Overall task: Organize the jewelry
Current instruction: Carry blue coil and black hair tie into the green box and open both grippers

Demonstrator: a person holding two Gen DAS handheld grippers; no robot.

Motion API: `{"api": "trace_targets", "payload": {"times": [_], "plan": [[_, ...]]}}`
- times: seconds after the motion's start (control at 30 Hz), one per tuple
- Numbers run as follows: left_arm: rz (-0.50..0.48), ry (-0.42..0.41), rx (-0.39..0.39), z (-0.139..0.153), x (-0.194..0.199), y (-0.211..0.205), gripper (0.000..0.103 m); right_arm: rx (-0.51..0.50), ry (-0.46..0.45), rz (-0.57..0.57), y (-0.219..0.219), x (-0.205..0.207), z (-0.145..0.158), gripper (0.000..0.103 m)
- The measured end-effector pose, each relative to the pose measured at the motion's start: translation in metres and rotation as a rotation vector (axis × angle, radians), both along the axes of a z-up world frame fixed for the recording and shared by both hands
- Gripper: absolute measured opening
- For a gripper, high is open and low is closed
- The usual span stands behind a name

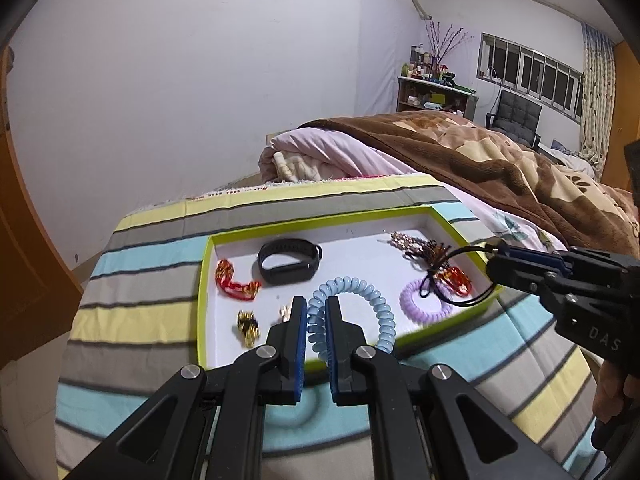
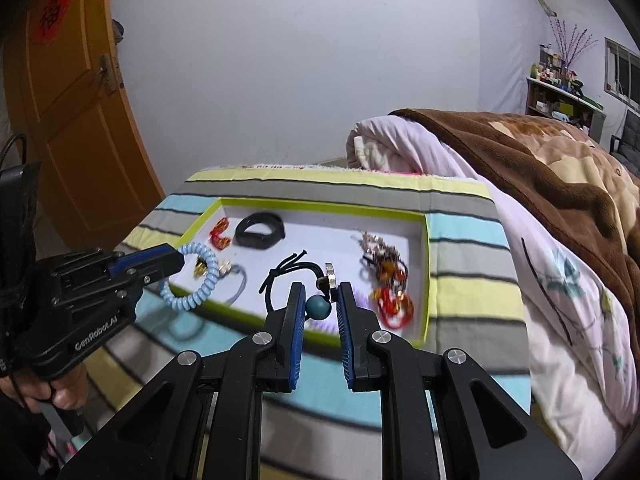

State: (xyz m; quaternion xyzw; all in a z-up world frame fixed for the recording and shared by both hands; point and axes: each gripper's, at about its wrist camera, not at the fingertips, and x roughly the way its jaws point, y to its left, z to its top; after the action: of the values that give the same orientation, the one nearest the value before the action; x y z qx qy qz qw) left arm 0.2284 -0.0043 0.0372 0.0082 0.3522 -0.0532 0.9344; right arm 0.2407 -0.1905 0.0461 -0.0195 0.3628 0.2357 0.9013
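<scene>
A green-rimmed white tray [image 1: 320,220] [image 2: 426,264] lies on a striped cloth. My left gripper [image 1: 317,308] [image 2: 176,260] is shut on a light-blue spiral hair tie [image 1: 372,300] [image 2: 200,280], held over the tray's near edge. My right gripper [image 2: 322,300] [image 1: 494,258] is shut on a black elastic hair tie [image 2: 280,276] [image 1: 460,276] with a teal bead [image 2: 319,307], above the tray's right part. In the tray lie a black wristband [image 1: 290,260] [image 2: 260,230], red bracelets [image 1: 234,284] [image 2: 394,304], gold earrings [image 1: 248,326], a purple spiral tie [image 1: 424,304] and a beaded piece [image 1: 416,244].
The striped cloth [image 1: 160,280] covers a small table beside a bed with a brown blanket [image 1: 500,160] and pink quilt [image 2: 540,280]. An orange door [image 2: 80,120] stands at the left. A shelf [image 1: 432,92] and a chair [image 1: 516,120] are far back.
</scene>
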Motion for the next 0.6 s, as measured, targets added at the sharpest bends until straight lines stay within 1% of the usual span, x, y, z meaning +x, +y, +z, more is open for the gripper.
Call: {"api": "trace_targets", "payload": {"times": [0.13,0.3,0.43,0.6], "plan": [[-0.005,0.013,0.006,-0.007,0.022,0.002,0.008,-0.024,0.019,-0.002,0.010,0.025,-0.010,0.016],[-0.008,0.049,0.010,-0.023,0.047,0.004,0.008,-0.049,0.063,-0.005,0.021,0.055,-0.030,0.016],[-0.012,0.081,0.011,-0.036,0.062,0.005,0.009,-0.054,0.097,-0.007,0.023,0.071,-0.044,0.016],[-0.018,0.115,0.015,-0.050,0.074,0.005,0.009,-0.071,0.121,-0.006,0.025,0.081,-0.055,0.016]]}}
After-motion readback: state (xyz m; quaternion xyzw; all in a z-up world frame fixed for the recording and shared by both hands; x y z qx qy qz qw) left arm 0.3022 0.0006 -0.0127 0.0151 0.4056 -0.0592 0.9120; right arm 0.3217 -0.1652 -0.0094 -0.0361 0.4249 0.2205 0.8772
